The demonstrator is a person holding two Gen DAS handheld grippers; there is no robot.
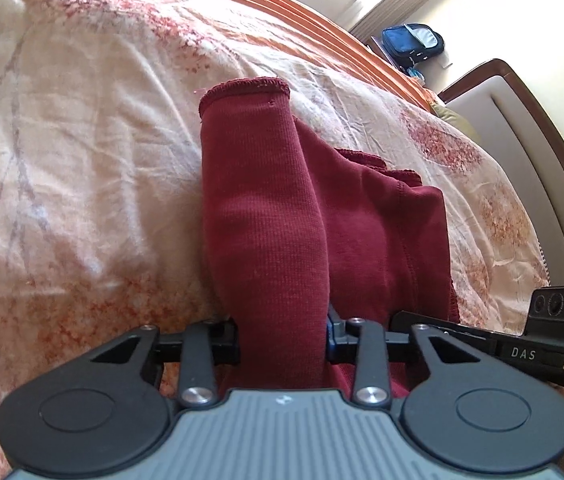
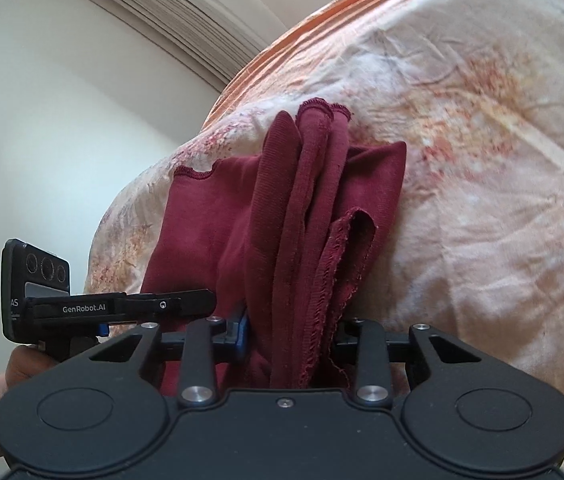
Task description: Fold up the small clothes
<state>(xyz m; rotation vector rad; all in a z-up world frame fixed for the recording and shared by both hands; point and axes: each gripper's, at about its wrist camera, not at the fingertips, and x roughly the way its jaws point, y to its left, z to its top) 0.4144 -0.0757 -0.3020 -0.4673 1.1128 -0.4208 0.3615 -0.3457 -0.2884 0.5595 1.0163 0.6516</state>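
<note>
A small dark red knit garment point(image 1: 322, 216) lies on the cream and orange floral bedspread point(image 1: 82, 160). My left gripper point(image 1: 282, 340) is shut on a smooth rolled fold of it that runs away from me. My right gripper point(image 2: 290, 340) is shut on a bunched, hemmed part of the same garment point(image 2: 302, 208), with several pleats standing between the jaws. The other gripper shows in each view, at the right edge of the left wrist view point(image 1: 522, 340) and at the left edge of the right wrist view point(image 2: 82, 308). The fingertips are hidden by cloth.
A padded headboard with a brown wooden frame point(image 1: 530, 152) stands at the right. A blue bag point(image 1: 410, 44) sits beyond the bed. A white wall and curtain point(image 2: 82, 80) are to the left in the right wrist view. The bedspread point(image 2: 482, 160) is wrinkled.
</note>
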